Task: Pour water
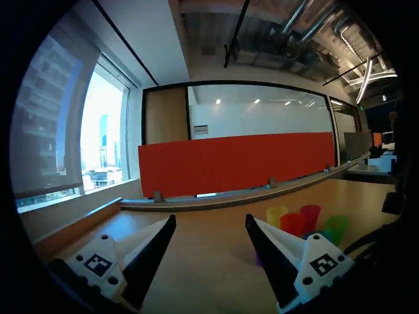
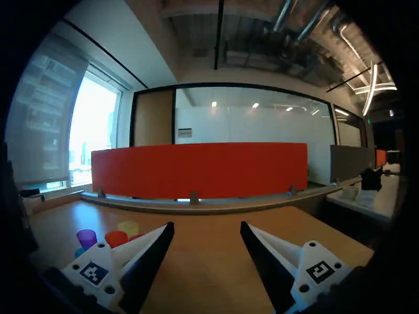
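Cups [image 1: 292,224] first: it's a little cluster of colored plastic ones sitting on the wooden desk [image 1: 209,261]. In the left gripper view they're off to the right, just past the tip of the right-hand finger. I can make out a yellow cup [image 1: 276,214], a pink-red cup [image 1: 310,215] and a green cup [image 1: 336,227], packed close together with an orange one in the middle. The finger hides the lower part of the bunch, so I can't tell exactly how many there are.

The left gripper [image 1: 209,219] is spread wide, with a big gap between the two fingers. There's nothing in that gap but bare desk. It isn't touching any cup, and it looks to be hovering above the surface.

Same deal in the right gripper view. The right gripper [image 2: 207,226] is also gaping wide and holding nothing. Here the cluster sits at the lower left, beside and partly behind the left-hand finger. A purple cup [image 2: 86,238] stands at the outer edge of it.

Behind the desk runs a long orange divider [image 2: 199,170], with a bright window [image 2: 91,136] on the left. I can't tell from either view whether there's water in any of the cups.
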Motion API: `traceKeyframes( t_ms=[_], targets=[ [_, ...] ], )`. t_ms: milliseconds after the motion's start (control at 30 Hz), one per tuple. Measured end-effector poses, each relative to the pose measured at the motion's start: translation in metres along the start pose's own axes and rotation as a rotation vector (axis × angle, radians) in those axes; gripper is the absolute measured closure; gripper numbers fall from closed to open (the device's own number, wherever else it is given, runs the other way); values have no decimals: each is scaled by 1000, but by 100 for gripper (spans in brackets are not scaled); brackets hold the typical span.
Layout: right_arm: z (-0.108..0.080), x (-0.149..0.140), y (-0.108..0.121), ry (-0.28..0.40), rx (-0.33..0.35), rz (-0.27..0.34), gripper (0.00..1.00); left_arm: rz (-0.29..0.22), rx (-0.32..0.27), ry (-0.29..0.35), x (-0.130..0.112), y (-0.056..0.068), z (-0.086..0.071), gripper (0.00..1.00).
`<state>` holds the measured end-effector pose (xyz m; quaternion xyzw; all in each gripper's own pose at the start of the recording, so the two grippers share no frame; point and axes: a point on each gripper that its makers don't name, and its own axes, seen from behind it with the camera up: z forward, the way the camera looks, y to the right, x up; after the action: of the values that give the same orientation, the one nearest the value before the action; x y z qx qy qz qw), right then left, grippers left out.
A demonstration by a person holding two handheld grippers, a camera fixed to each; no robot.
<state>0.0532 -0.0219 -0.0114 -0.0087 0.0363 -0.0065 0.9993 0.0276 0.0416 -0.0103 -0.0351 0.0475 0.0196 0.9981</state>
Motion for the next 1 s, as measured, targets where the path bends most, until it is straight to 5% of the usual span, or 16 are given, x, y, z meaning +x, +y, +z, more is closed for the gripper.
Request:
traceKeyframes(
  t_ms=[300,1000],
  targets=[
    [-3,-8,8,-7,-20,-27,2,-21,30,12,-16,-3,-1,2],
    [0,-17,15,-37,-54,40,2,-57,51,-6,-52,-15,-3,2]
  ],
)
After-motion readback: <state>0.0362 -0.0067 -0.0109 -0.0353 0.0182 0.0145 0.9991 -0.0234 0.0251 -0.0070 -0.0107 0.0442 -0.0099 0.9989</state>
